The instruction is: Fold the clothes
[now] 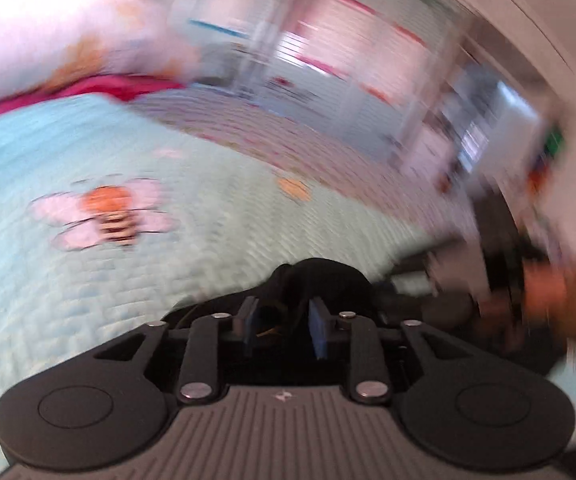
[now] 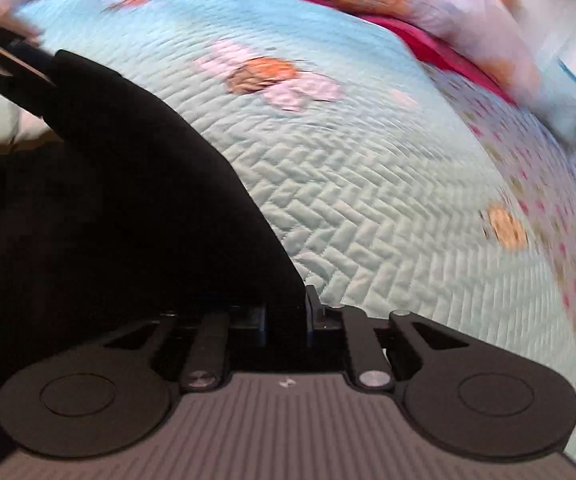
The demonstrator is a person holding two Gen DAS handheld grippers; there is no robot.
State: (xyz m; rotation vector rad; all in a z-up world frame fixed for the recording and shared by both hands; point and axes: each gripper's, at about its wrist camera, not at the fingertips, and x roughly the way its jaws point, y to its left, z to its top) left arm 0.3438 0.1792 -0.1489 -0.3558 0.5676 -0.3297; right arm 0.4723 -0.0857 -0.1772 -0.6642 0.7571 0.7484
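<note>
We see a soft, limp black cloth garment (image 2: 136, 200) slung above the near side of the aqua quilted bed (image 2: 367, 200), each claw, left (image 1: 282, 320) and right (image 2: 288, 320), clamped on an edge; we judge hems the surest hold.

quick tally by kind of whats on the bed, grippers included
black garment: 1
bedspread: 1
bee patches: 1 clearly seen
pillows: 1
grippers, left gripper and right gripper: 2
total: 6
</note>
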